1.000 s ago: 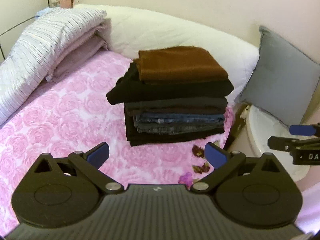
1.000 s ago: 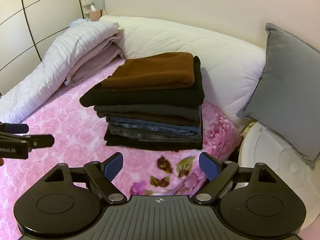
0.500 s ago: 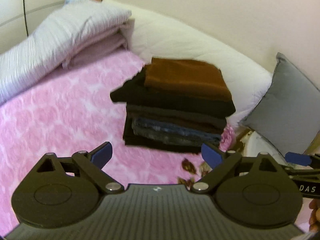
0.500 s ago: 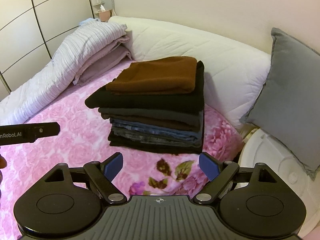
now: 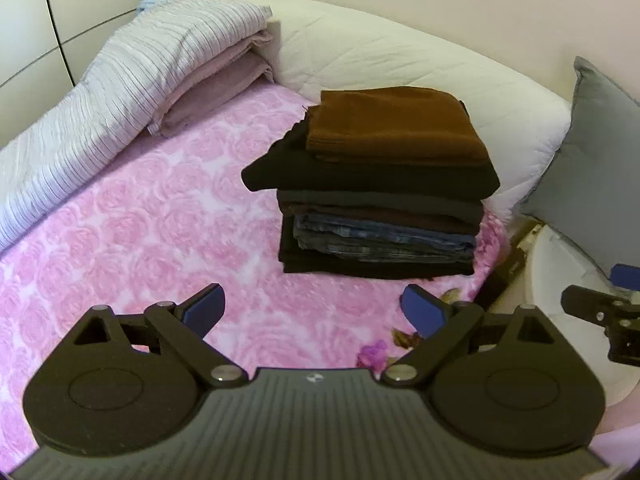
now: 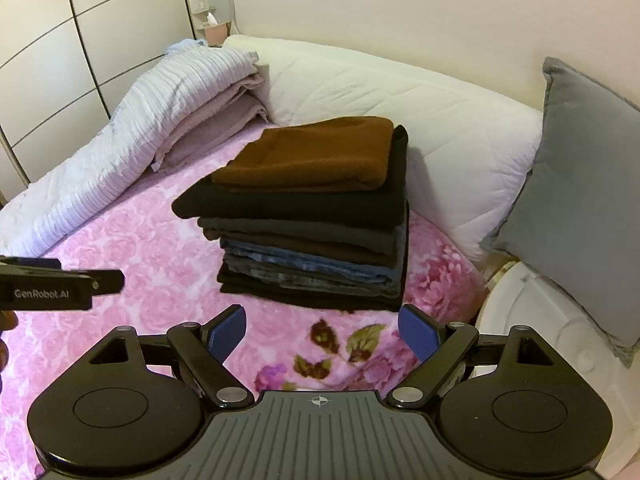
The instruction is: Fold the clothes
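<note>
Stack of folded clothes (image 6: 308, 224) sits on the pink bed (image 6: 132, 248), straight ahead of both claws. Left claw (image 5: 316, 312) and right claw (image 6: 322, 332): fingers apart, empty. Right claw looks nearer; stack's long axis runs across its view.

Left gripper (image 5: 314, 308): jaws spread wide, nothing between the blue pads (image 5: 204, 307); held level, pointing forward.
Right gripper (image 6: 320, 330): jaws spread wide, empty; held level, just right of the left unit.
</note>
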